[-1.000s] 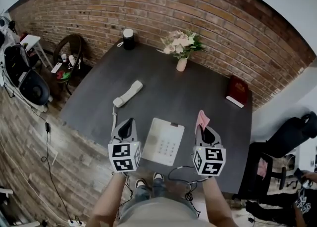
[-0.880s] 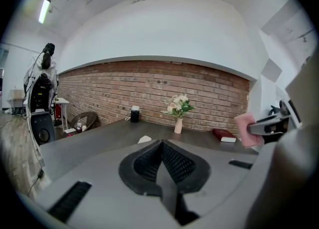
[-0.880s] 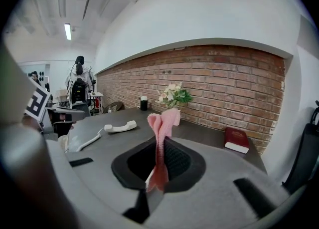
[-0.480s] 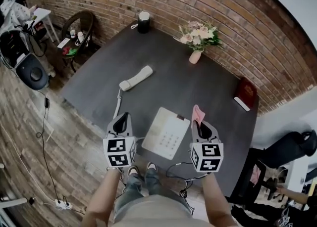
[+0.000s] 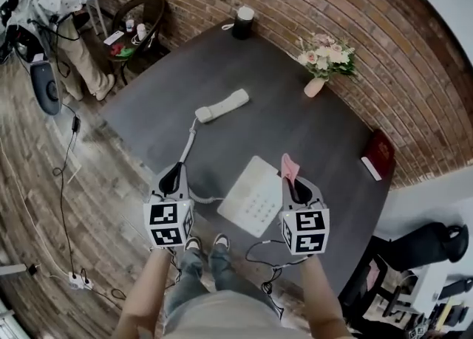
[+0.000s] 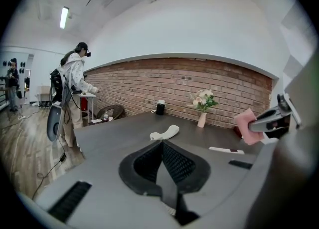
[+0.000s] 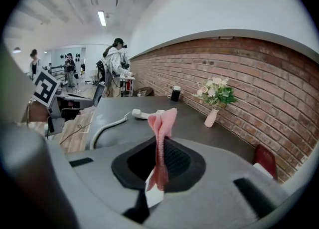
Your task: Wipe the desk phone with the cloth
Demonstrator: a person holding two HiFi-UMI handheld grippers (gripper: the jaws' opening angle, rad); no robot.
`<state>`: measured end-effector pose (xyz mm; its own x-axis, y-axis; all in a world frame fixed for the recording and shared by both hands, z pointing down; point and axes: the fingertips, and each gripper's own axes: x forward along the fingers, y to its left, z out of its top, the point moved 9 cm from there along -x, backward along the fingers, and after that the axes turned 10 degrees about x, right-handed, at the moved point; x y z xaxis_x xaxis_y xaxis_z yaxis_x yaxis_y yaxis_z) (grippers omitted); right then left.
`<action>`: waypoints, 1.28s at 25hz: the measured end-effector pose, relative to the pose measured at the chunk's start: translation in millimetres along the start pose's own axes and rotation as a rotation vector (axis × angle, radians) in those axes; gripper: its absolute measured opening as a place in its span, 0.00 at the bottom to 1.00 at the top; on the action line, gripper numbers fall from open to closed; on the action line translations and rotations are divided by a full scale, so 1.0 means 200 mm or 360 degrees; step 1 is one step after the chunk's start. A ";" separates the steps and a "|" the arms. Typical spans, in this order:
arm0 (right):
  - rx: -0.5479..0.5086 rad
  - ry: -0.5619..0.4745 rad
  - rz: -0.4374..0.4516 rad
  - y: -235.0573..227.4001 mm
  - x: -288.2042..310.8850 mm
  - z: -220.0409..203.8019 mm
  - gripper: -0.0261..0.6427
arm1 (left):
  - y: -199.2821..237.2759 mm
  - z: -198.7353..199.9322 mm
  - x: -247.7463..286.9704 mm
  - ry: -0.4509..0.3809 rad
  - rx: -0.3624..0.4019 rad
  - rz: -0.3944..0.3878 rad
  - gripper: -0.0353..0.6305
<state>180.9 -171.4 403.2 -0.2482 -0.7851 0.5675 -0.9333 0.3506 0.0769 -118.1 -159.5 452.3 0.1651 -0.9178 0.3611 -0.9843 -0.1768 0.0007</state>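
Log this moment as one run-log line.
left claw: shut, empty | right claw: shut on pink fabric cloth | white plastic desk phone base: between claws | white handset: off base, on dark grey table

The phone base [image 5: 255, 196] sits at the near edge of the counter [image 5: 295, 131], between the left claw [image 5: 177, 175] and the right claw [image 5: 294, 187], which holds the cloth [image 5: 288, 167]. The handset [image 5: 222, 105] lies farther off, to the left. A vase [image 5: 315, 86] stands far right, a book [image 5: 378, 154] lies at the right edge, and what may be a mug [image 5: 243, 23] sits at the far edge.

White desk phone [image 5: 255, 196] lying flat (handset [image 5: 222, 105] off), pink cloth [image 5: 289, 168] pinched upright
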 end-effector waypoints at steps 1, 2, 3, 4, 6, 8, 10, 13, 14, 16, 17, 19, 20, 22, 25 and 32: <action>-0.0027 0.0010 0.0010 0.01 0.01 0.00 0.07 | 0.01 -0.01 -0.01 0.0005 -0.0007 0.0012 0.06; -0.0055 0.0020 0.0020 0.02 0.03 0.01 0.07 | 0.03 -0.02 -0.01 0.0009 -0.0013 0.0025 0.06; -0.0085 0.0032 0.0029 0.04 0.04 0.01 0.07 | 0.04 -0.03 -0.02 0.0013 -0.0018 0.0038 0.06; -0.0116 0.0044 0.0039 0.05 0.05 0.01 0.07 | 0.05 -0.04 -0.03 0.0016 -0.0022 0.0050 0.06; -0.0176 0.0069 0.0056 0.07 0.08 0.01 0.07 | 0.07 -0.05 -0.04 0.0020 -0.0030 0.0071 0.06; -0.0225 0.0096 0.0074 0.09 0.11 0.02 0.07 | 0.10 -0.07 -0.05 0.0025 -0.0034 0.0094 0.06; -0.0280 0.0132 0.0083 0.12 0.14 0.03 0.07 | 0.13 -0.09 -0.06 0.0035 -0.0038 0.0118 0.06; -0.0374 0.0182 0.0087 0.14 0.18 0.02 0.07 | 0.17 -0.13 -0.07 0.0053 -0.0048 0.0151 0.06; -0.0402 0.0198 0.0092 0.14 0.19 0.02 0.07 | 0.18 -0.14 -0.08 0.0059 -0.0050 0.0162 0.06; -0.0449 0.0232 0.0103 0.15 0.21 0.01 0.07 | 0.20 -0.16 -0.09 0.0071 -0.0053 0.0183 0.06; -0.0473 0.0253 0.0106 0.16 0.23 0.00 0.07 | 0.22 -0.17 -0.10 0.0076 -0.0054 0.0194 0.06; -0.0535 0.0303 0.0101 0.17 0.25 -0.01 0.07 | 0.24 -0.19 -0.11 0.0087 -0.0060 0.0211 0.06; -0.0573 0.0330 0.0093 0.18 0.26 -0.01 0.07 | 0.24 -0.20 -0.11 0.0091 -0.0063 0.0217 0.06; -0.0641 0.0385 0.0077 0.19 0.28 -0.02 0.07 | 0.25 -0.22 -0.11 0.0096 -0.0069 0.0225 0.06; -0.0693 0.0452 0.0056 0.19 0.32 -0.03 0.07 | 0.26 -0.24 -0.10 0.0104 -0.0075 0.0226 0.06; -0.0764 0.0563 0.0029 0.20 0.39 -0.05 0.07 | 0.25 -0.26 -0.08 0.0123 -0.0078 0.0217 0.06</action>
<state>127.4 -213.1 458.1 -0.0849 -0.5878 0.8045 -0.6876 0.6189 0.3796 -172.9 -134.8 495.9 0.0262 -0.9017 0.4316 -0.9994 -0.0330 -0.0084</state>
